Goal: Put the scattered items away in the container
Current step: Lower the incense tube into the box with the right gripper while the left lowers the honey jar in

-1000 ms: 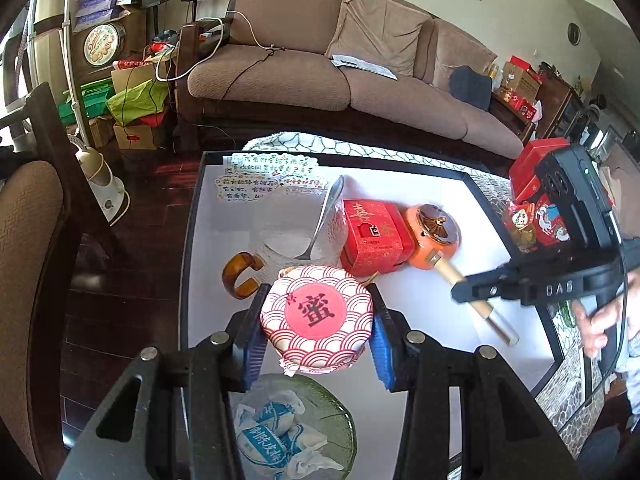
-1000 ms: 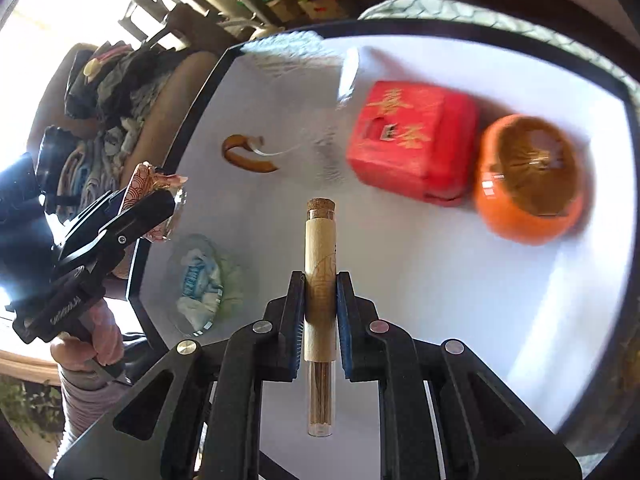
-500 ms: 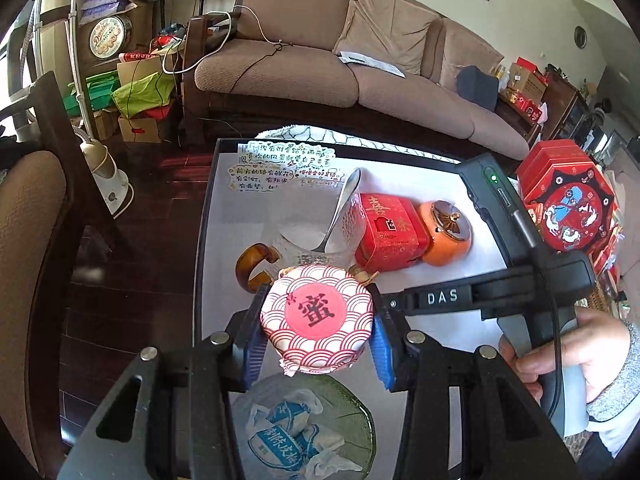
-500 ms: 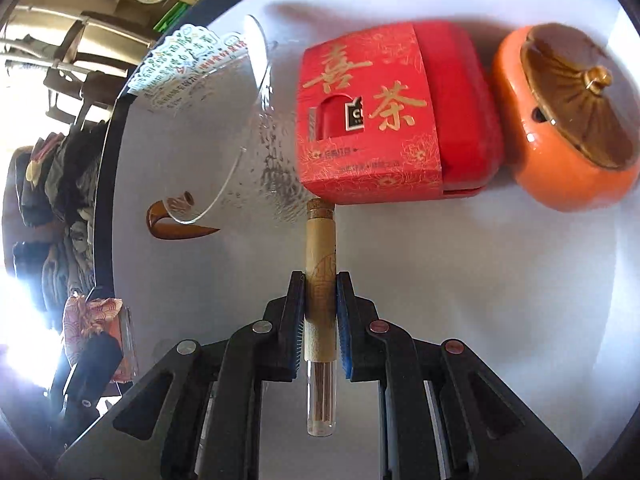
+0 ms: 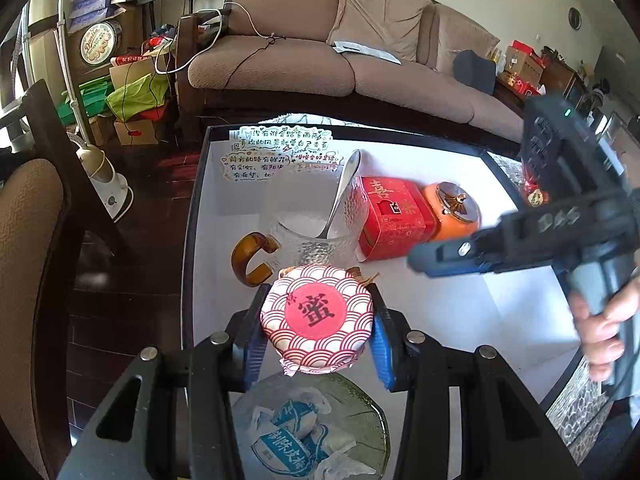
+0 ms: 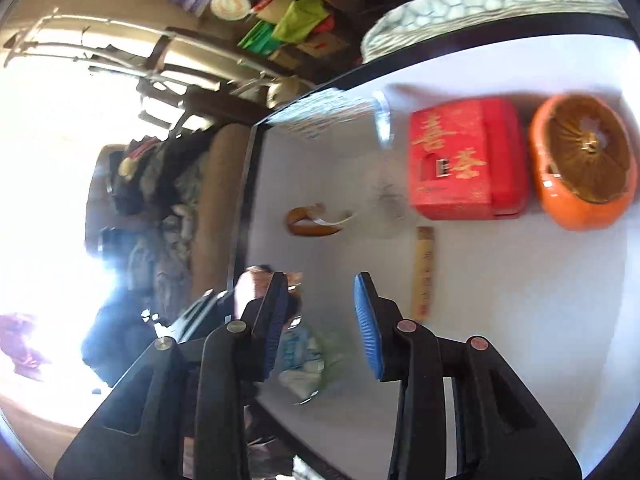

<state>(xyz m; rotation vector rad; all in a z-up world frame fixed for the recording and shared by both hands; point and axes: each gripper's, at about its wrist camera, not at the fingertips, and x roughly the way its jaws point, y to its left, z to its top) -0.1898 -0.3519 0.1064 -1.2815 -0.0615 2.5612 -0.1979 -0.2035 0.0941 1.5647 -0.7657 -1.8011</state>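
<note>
On the white surface [image 5: 460, 312], reading from the left of the left wrist view, an amber C-shaped bangle [image 5: 253, 257] lies at about nine o'clock from the clear glass cup [image 5: 316, 216], which holds a metal spoon [image 5: 342, 188] leaning toward one o'clock. Just below the cup, the left gripper [image 5: 317, 332] has its jaws pressed on either side of a small jar [image 5: 317, 316] with a red-and-white wave-patterned paper cover, holding it above a green glass dish [image 5: 372, 420] that contains wrapped sweets [image 5: 288, 440]. The jar looks rigid and likely breakable, with a soft crinkly cover, so the firm sides under the cover seem the safer place to squeeze than the paper top. To the right of the cup sits a red box [image 5: 394, 216] with gold characters, touching or just beside an orange lidded pot [image 5: 456, 212] at its three o'clock. The right gripper [image 6: 322, 320] is blurred, its jaws opening with nothing between them; in its own view a slim bamboo-coloured tube [image 6: 425, 272] lies on the surface at about one o'clock from the jaws, its far end near the red box. The tube looks light, stiff and prone to rolling; a grip across its middle would suit it. A person's hand [image 5: 608, 328] holds the right gripper's handle at the far right. Which vessel is the intended container is unclear, though the dish seems likely.
</note>
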